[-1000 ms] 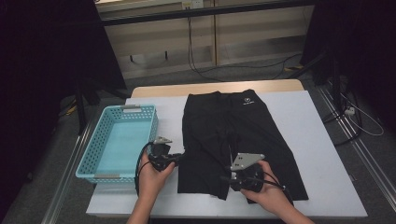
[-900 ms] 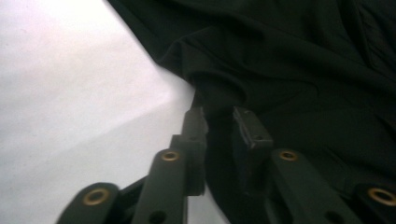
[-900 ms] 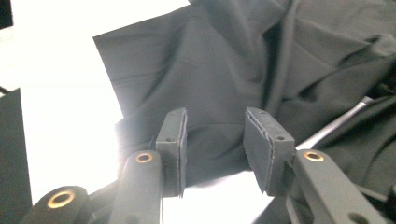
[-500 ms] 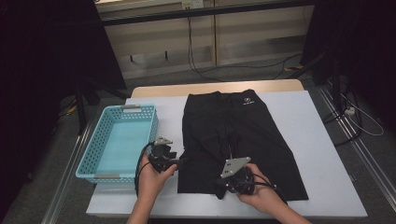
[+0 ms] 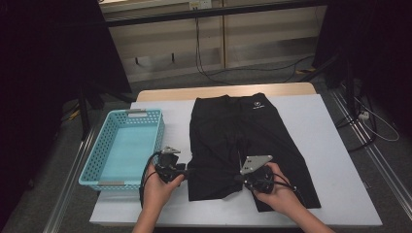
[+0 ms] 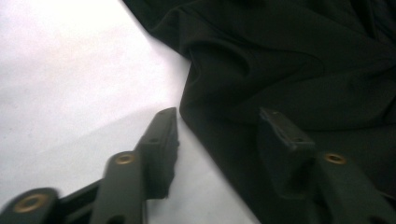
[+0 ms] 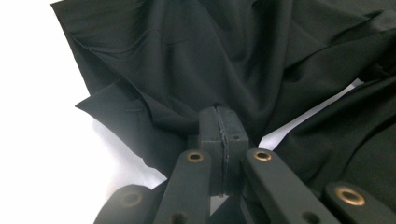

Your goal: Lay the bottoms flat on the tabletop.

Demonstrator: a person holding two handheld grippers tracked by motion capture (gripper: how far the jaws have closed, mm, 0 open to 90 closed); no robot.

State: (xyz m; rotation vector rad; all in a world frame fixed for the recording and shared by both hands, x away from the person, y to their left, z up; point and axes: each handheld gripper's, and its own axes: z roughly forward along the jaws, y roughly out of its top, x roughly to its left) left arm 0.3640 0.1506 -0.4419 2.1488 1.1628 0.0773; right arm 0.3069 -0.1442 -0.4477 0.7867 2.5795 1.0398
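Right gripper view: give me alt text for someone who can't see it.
The right gripper, jaws pressed together, pinches a bunched fold of the black shorts; cloth fans out in creases above it. White table shows at left.

Empty turquoise basket [image 5: 104, 182] on white table [image 5: 335, 160]

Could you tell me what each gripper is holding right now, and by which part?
The right gripper pinches the black shorts at a bunched fold between the legs; the left gripper straddles the edge, open.
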